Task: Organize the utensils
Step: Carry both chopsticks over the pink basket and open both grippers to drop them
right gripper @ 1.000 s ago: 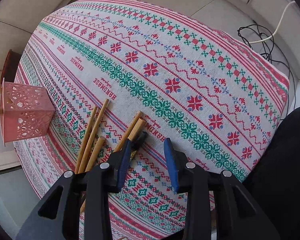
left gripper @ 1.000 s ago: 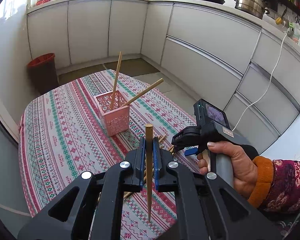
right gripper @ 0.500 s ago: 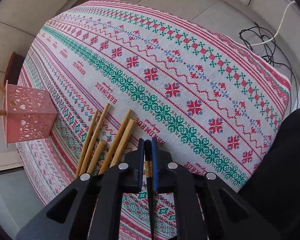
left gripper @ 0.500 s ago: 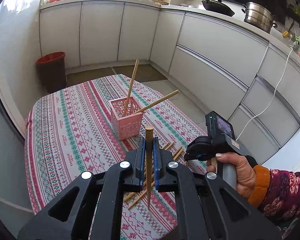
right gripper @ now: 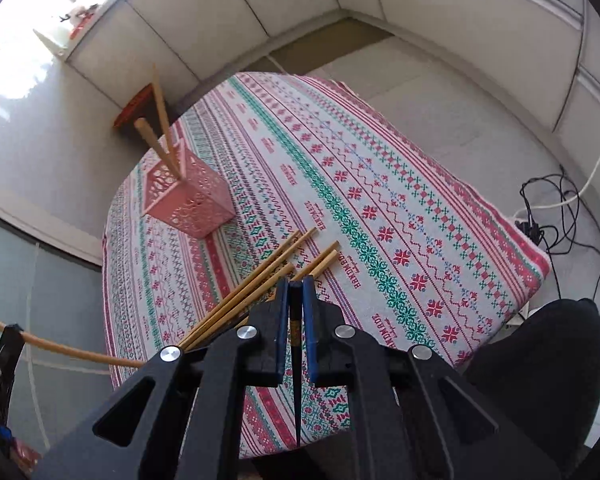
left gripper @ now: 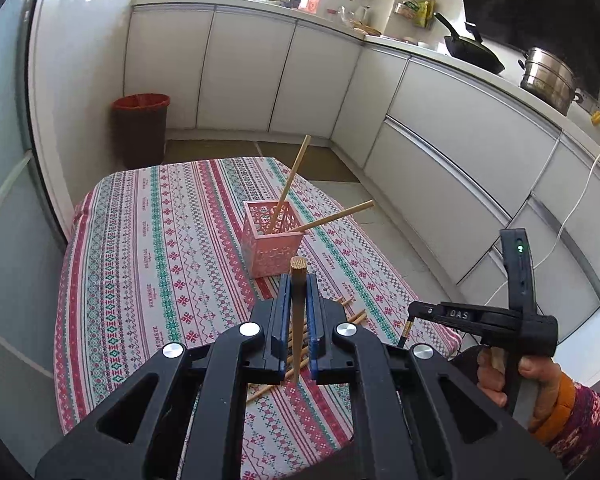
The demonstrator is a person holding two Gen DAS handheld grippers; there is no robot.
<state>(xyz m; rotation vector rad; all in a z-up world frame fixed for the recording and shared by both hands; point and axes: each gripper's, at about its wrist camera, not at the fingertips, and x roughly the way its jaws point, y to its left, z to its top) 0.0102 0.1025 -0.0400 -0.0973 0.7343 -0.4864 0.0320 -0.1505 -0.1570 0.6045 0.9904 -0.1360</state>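
Observation:
My left gripper (left gripper: 298, 284) is shut on a wooden chopstick (left gripper: 298, 320) held upright above the table. A pink perforated holder (left gripper: 271, 240) stands beyond it with two wooden chopsticks (left gripper: 292, 184) leaning in it. My right gripper (right gripper: 296, 292) is shut on a dark chopstick (right gripper: 296, 360), lifted above the cloth; it also shows in the left wrist view (left gripper: 416, 314) at the right. Several loose wooden chopsticks (right gripper: 260, 284) lie on the patterned tablecloth (right gripper: 380, 208) just ahead of the right gripper. The holder (right gripper: 188, 200) sits to their far left.
A red-lined bin (left gripper: 140, 128) stands on the floor past the table's far left corner. White cabinets (left gripper: 460, 140) run along the back and right. Cables (right gripper: 552, 208) lie on the floor off the table's right edge.
My right gripper closed on the dark chopstick and lifted it off the cloth. My left gripper rose and pulled back with its wooden chopstick.

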